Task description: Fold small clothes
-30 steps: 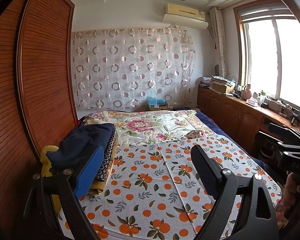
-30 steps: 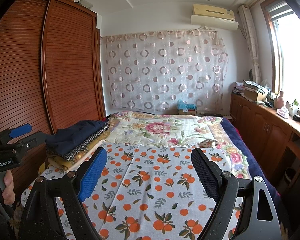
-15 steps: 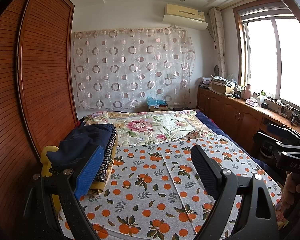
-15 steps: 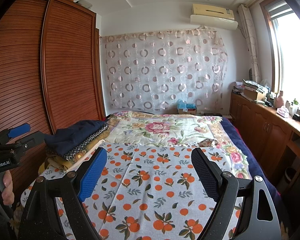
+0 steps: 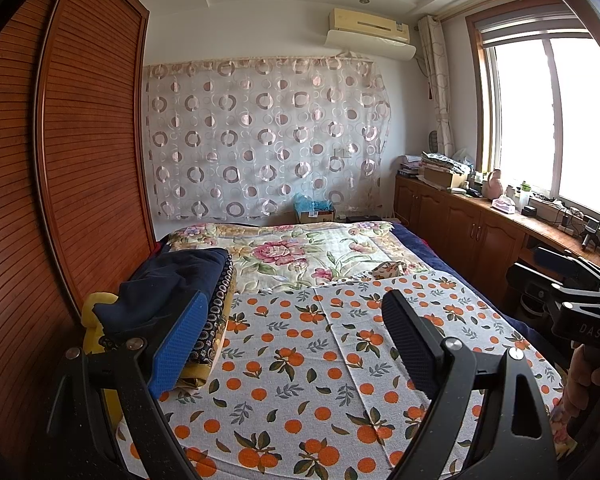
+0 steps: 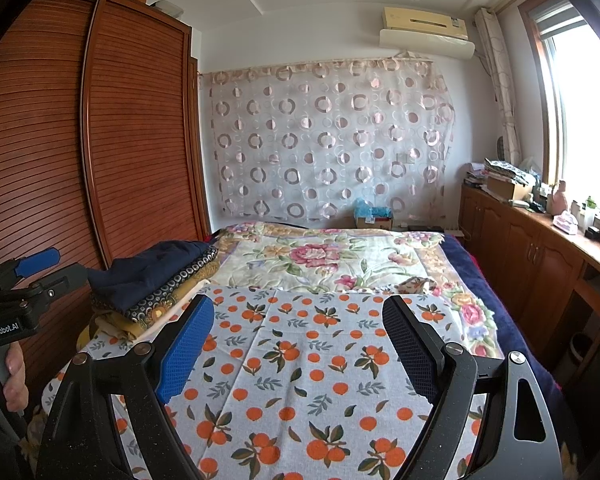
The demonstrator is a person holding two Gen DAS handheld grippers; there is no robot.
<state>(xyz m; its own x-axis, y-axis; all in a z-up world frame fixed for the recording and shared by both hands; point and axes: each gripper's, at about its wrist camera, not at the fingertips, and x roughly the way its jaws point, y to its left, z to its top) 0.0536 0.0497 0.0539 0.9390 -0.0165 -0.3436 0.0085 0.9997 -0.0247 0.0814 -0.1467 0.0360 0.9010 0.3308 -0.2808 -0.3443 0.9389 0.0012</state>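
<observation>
A stack of folded clothes (image 5: 180, 284), navy on top, then dotted dark cloth and yellow, lies at the bed's left edge; it also shows in the right wrist view (image 6: 156, 280). A small crumpled floral garment (image 5: 388, 269) lies farther back on the right, also seen in the right wrist view (image 6: 416, 284). My left gripper (image 5: 296, 344) is open and empty, held above the orange-print sheet (image 5: 300, 368). My right gripper (image 6: 300, 348) is open and empty above the same sheet (image 6: 300, 368).
A wooden slatted wardrobe (image 5: 60, 184) runs along the left of the bed. Low wooden cabinets (image 5: 460, 224) with clutter stand under the window on the right. A floral quilt (image 5: 300, 252) covers the far half of the bed.
</observation>
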